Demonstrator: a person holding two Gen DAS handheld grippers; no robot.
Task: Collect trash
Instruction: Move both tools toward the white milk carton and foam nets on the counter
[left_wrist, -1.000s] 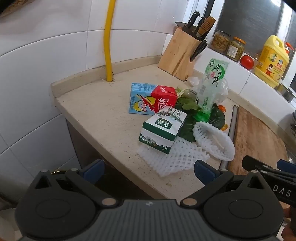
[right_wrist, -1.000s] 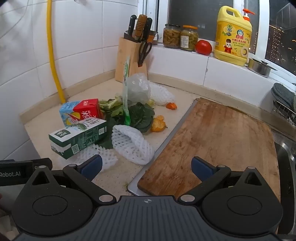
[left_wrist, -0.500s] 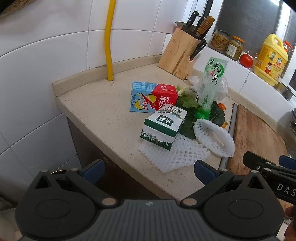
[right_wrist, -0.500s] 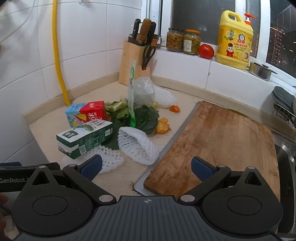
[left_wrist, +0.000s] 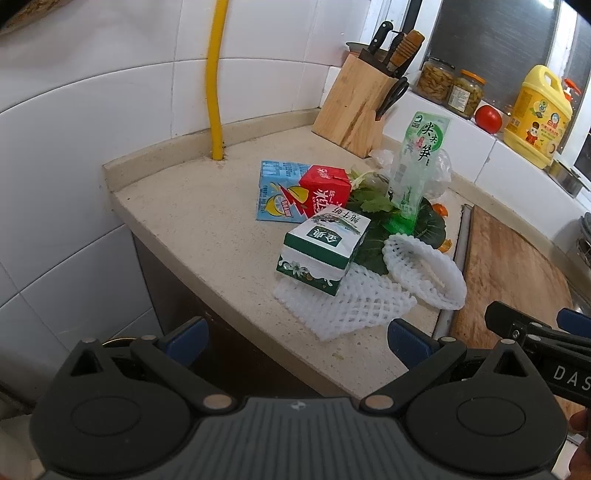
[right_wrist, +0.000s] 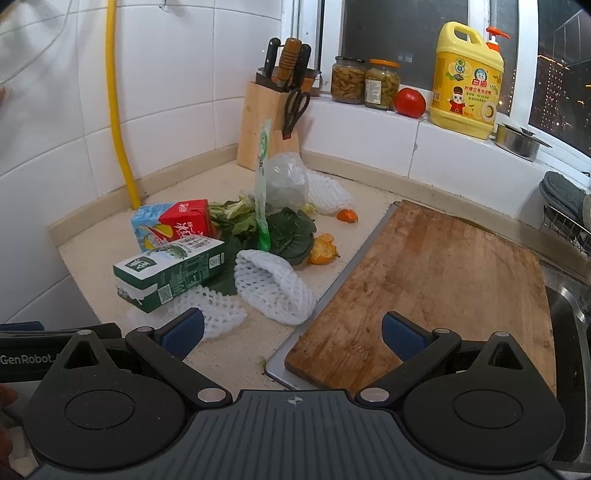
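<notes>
Where greens spread, a green-white carton (left_wrist: 325, 251) lies on foam netting (left_wrist: 347, 306).

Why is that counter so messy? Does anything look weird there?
Yes. A heap of trash sits on the counter: a green milk carton tipped on its side over white foam netting, leafy scraps, and orange peel lying loose beside the cutting board.

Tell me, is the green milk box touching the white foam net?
Touching. The left wrist view shows the green milk box lying on the flat white foam net.
</notes>
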